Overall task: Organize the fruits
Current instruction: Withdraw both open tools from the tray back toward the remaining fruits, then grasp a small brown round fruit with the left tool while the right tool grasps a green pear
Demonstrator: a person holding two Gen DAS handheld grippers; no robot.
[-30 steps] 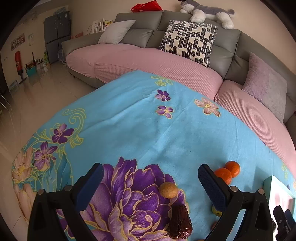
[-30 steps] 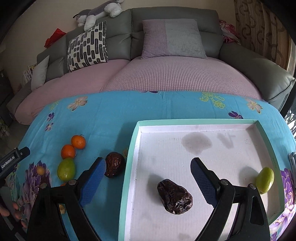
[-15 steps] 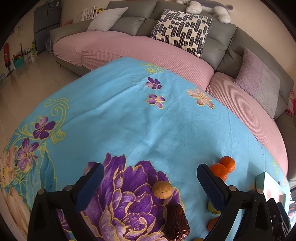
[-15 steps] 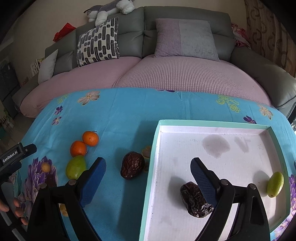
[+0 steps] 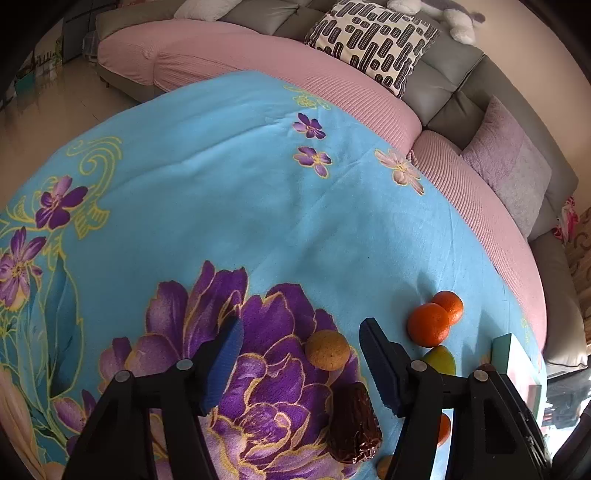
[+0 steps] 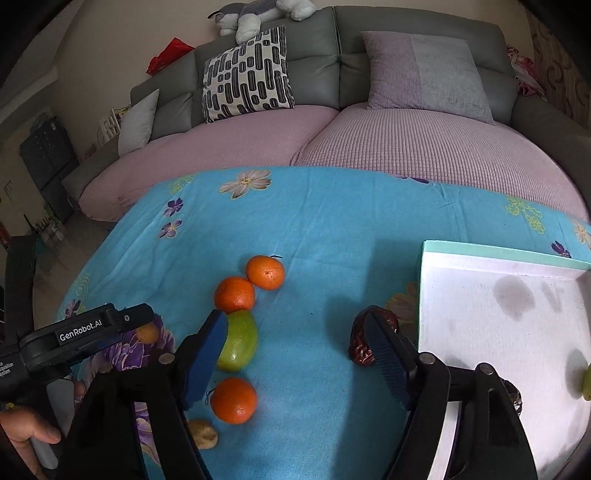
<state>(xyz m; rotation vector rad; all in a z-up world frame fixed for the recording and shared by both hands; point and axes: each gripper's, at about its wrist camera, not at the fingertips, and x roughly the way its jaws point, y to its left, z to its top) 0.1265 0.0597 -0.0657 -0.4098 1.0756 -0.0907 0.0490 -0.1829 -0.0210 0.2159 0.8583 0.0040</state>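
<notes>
Loose fruit lies on a blue flowered cloth. In the right wrist view I see three oranges point(image 6: 235, 400), a green mango point(image 6: 239, 340) and a dark date point(image 6: 360, 341) beside the white tray point(image 6: 480, 258) with a mint rim. My right gripper point(image 6: 295, 358) is open and empty above the cloth, between the mango and the date. In the left wrist view my left gripper point(image 5: 301, 363) is open and empty; a small tan fruit point(image 5: 327, 349) and a dark date point(image 5: 352, 424) lie between its fingers. Two oranges point(image 5: 430, 324) lie to the right.
A curved sofa with a pink cover point(image 6: 406, 147) wraps around the far side. Cushions point(image 6: 245, 74) and a plush toy point(image 6: 258, 14) sit on it. The tray holds a date point(image 6: 516, 395) and a green fruit point(image 6: 586, 384) at its right edge.
The right gripper has moved left, off the tray and over the loose fruit. The left gripper has tilted down and edged forward towards the tan fruit and date. Both stay open.
</notes>
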